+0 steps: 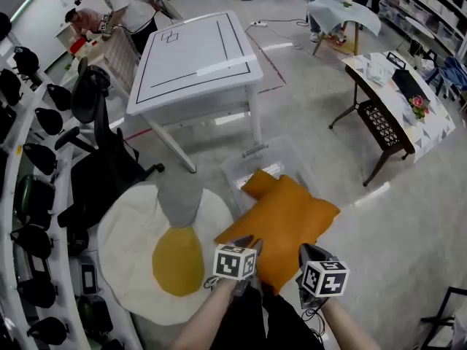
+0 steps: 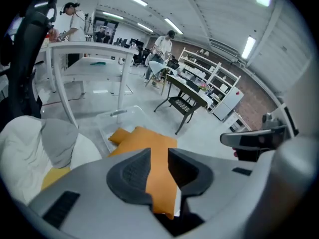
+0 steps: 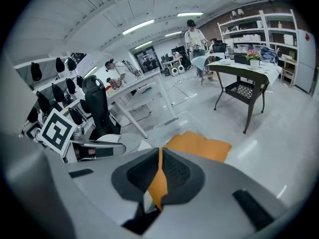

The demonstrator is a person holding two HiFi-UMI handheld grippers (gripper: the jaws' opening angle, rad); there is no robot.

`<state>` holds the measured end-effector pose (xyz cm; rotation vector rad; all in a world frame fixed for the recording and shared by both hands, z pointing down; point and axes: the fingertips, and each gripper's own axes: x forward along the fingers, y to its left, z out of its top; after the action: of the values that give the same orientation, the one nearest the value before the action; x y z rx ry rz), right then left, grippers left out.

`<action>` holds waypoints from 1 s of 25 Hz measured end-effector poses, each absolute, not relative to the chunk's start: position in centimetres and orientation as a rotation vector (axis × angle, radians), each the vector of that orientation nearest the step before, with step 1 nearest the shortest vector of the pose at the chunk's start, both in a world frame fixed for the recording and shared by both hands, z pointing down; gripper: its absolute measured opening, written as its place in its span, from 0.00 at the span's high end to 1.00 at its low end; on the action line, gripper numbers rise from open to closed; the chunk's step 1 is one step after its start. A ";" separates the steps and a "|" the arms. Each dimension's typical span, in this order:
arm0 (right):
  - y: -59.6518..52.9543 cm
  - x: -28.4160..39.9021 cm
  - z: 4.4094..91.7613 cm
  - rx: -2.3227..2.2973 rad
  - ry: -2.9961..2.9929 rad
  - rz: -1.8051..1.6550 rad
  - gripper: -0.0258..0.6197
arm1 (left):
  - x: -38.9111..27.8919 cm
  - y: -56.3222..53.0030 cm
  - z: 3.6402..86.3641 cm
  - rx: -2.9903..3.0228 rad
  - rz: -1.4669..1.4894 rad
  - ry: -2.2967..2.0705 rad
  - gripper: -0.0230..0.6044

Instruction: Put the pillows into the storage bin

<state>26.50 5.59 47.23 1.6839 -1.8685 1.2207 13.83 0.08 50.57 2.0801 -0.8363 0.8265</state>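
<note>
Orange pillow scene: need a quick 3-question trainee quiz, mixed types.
1. True or false: the orange pillow lies fully inside the clear storage bin.
2. What is clamped between the fingers of the right gripper? A) orange pillow fabric B) a grey pillow C) nothing
3. Head view: what colour is the pillow lying on the egg-shaped cushion?

Key
1. False. Its near edge is held up outside the bin; only its far end reaches over the bin.
2. A
3. Grey: the grey pillow rests on the cushion's upper edge.
</note>
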 end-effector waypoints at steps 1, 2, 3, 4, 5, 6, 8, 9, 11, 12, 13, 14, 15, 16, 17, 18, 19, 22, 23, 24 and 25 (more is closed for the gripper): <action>5.5 26.3 47.0 1.677 -1.877 1.214 0.93 | 13.4 0.0 49.9 2.091 0.812 -0.869 0.81; 5.5 26.2 46.8 1.672 -1.885 1.207 0.93 | 12.9 0.0 49.3 2.103 0.800 -0.903 0.82; 5.4 26.0 46.5 1.668 -1.893 1.200 0.93 | 12.4 0.0 48.7 2.112 0.787 -0.937 0.85; 5.3 25.9 46.3 1.664 -1.901 1.192 0.93 | 11.9 0.1 48.1 2.119 0.774 -0.968 0.86; 5.2 25.7 46.0 1.661 -1.910 1.185 0.93 | 11.4 0.1 47.5 2.124 0.760 -0.997 0.87; 5.1 25.6 45.7 1.658 -1.920 1.176 0.93 | 10.9 0.2 47.0 2.126 0.745 -1.025 0.88; 4.9 25.5 45.1 1.654 -1.942 1.159 0.94 | 10.0 0.4 46.0 2.124 0.715 -1.076 0.89; 4.9 25.5 44.9 1.652 -1.953 1.151 0.94 | 9.6 0.5 45.6 2.123 0.700 -1.099 0.89; 4.8 25.4 44.4 1.642 -1.973 1.134 0.95 | 8.9 0.9 44.7 2.120 0.670 -1.144 0.90; 4.9 25.2 44.2 1.633 -1.985 1.126 0.96 | 8.5 1.1 44.3 2.118 0.656 -1.165 0.91; 4.9 25.1 44.0 1.622 -1.999 1.119 0.96 | 8.2 1.3 43.9 2.117 0.642 -1.183 0.91; 4.9 24.9 43.8 1.608 -2.015 1.113 0.96 | 7.8 1.5 43.5 2.117 0.628 -1.198 0.92; 5.0 24.6 43.6 1.593 -2.031 1.108 0.96 | 7.5 1.6 43.0 2.118 0.613 -1.211 0.92; 5.1 24.4 43.3 1.579 -2.045 1.103 0.96 | 7.1 1.8 42.6 2.118 0.599 -1.225 0.92; 5.1 24.2 43.1 1.566 -2.057 1.096 0.96 | 6.8 1.9 42.1 2.118 0.585 -1.243 0.92; 5.2 24.1 42.9 1.555 -2.067 1.087 0.96 | 6.3 2.1 41.6 2.116 0.573 -1.264 0.93; 5.2 24.0 42.6 1.547 -2.075 1.076 0.96 | 5.9 2.2 41.2 2.112 0.560 -1.288 0.93; 5.2 23.9 41.9 1.532 -2.094 1.043 0.96 | 4.2 2.7 39.8 2.092 0.518 -1.367 0.93; 5.2 23.8 41.6 1.531 -2.102 1.035 0.96 | 3.6 2.9 39.5 2.085 0.503 -1.389 0.93; 5.1 23.7 41.4 1.530 -2.112 1.028 0.96 | 2.9 3.1 39.1 2.079 0.489 -1.410 0.93; 5.0 23.5 41.1 1.531 -2.123 1.024 0.96 | 2.3 3.2 38.7 2.074 0.475 -1.429 0.93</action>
<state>23.50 4.98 41.14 1.5307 -2.1235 1.0243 2.31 3.20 38.70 2.0740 -1.4295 0.4754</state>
